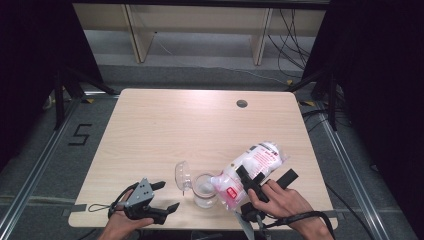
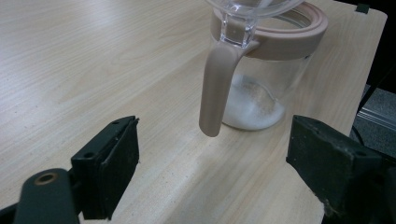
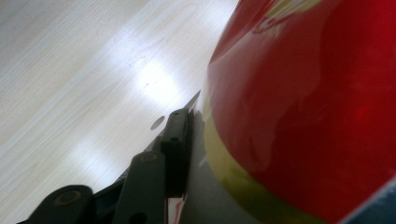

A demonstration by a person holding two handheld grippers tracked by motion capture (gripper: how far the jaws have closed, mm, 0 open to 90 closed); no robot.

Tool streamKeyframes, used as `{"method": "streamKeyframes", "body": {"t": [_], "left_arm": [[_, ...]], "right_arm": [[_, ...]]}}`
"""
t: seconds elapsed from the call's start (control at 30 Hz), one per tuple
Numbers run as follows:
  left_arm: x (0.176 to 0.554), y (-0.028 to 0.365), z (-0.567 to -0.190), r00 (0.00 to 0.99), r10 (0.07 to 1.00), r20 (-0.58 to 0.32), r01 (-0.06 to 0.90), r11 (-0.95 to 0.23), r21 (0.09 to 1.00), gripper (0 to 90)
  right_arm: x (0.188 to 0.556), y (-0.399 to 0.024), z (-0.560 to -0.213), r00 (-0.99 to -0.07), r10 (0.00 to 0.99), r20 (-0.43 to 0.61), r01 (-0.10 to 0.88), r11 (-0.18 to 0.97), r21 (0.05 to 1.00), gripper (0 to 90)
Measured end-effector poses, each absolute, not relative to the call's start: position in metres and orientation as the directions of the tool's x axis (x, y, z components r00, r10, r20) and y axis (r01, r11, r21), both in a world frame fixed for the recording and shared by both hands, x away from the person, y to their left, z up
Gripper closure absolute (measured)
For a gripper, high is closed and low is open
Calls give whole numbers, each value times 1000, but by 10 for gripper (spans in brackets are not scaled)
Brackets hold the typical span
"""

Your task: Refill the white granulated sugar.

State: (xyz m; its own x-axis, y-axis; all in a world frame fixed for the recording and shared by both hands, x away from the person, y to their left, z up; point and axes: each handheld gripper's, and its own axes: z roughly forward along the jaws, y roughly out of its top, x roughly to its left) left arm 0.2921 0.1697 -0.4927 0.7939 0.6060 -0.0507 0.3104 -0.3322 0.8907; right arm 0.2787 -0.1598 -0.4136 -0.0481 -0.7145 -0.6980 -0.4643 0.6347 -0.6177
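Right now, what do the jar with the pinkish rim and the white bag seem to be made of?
The clear round jar with pinkish rim and handle looks like glass or clear hard plastic: the white powder inside shows through. Its rim and handle seem matte plastic. The white and pink bag looks like thin glossy plastic film, crinkled and shiny.

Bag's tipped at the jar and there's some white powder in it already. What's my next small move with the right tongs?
Probably tilt the bag a little steeper: the right tongs grip it, its mouth is at the jar's rim, and only a thin layer covers the jar bottom.
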Motion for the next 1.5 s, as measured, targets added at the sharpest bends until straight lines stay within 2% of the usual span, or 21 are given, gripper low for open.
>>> {"method": "streamKeyframes", "body": {"t": [1.03, 1.5], "left_arm": [[291, 169, -493, 789, 611, -63, 321, -323, 890, 163], [291, 169, -493, 790, 610, -65, 321, -321, 891, 163]], "right_arm": [[279, -158, -408, -41, -723, -690, -478, 620, -622, 645], [279, -158, -408, -66, -708, -703, -478, 640, -601, 653]]}}
